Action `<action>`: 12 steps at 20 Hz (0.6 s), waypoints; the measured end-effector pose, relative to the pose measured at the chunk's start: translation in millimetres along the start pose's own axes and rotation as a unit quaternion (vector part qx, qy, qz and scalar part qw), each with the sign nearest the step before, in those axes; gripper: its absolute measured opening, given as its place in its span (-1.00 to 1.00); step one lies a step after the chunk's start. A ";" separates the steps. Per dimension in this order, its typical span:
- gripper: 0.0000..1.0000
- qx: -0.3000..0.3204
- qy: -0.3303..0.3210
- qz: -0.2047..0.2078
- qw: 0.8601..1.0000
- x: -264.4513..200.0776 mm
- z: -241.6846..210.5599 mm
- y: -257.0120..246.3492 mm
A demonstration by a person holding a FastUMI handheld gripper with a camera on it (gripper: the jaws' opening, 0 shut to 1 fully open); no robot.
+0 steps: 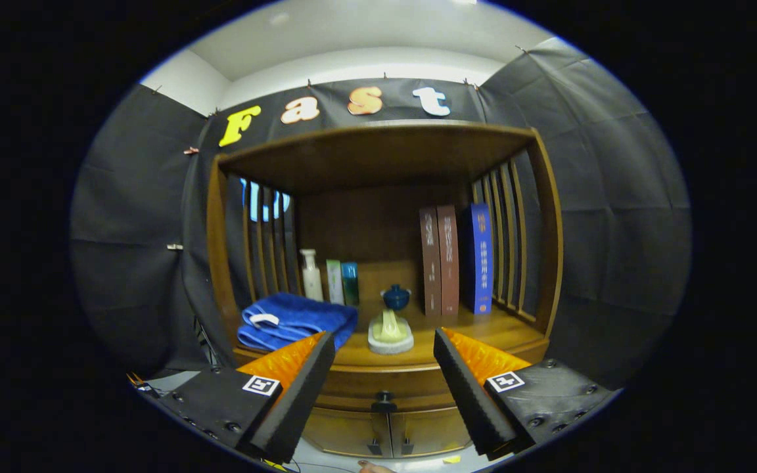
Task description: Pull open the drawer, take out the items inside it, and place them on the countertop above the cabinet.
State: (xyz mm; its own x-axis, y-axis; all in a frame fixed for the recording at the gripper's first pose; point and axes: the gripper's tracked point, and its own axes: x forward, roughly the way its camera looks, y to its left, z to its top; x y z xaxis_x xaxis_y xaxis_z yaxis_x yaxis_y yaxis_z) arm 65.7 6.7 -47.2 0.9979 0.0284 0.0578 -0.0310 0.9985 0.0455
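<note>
Gripper (384, 368) spread wide, nothing held, faced square-on at the brown wooden cabinet (549, 249).

The wooden drawer front (352, 387) with its small dark knob (384, 398) is seen shut, between the two black foam fingers (306, 387) and just beyond them. Above its edge, the wooden countertop (497, 332) is occupied by a folded blue towel (296, 318) at left, a pale soap dish (390, 335) mid-front, a small blue lidded pot (395, 297) behind it, and upright books (457, 259) at right. Bare room is left front-right of the dish.

Folded blue towel (296, 320), bottles (311, 275), standing books (455, 260), small blue pot (395, 297).
</note>
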 end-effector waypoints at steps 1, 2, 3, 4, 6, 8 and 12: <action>0.97 0.000 -0.005 0.007 1.000 -6.7 13.7 5.3; 0.97 -0.002 -0.005 0.011 1.000 -13.2 24.2 7.6; 0.97 -0.004 -0.001 0.013 1.000 -19.1 32.1 9.5; 0.97 -0.004 0.005 0.016 1.000 -25.9 38.2 12.2; 0.97 0.000 0.009 0.020 1.000 -35.4 48.7 14.6; 0.97 0.005 0.005 0.018 1.000 -45.8 58.8 14.3; 0.97 -0.003 -0.007 0.018 1.000 -54.0 72.3 13.5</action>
State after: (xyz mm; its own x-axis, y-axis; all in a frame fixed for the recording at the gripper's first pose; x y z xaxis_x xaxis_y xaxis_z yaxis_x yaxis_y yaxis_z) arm 7.3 15.3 22.4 0.9954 0.0628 0.0723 -0.0656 0.9971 0.0376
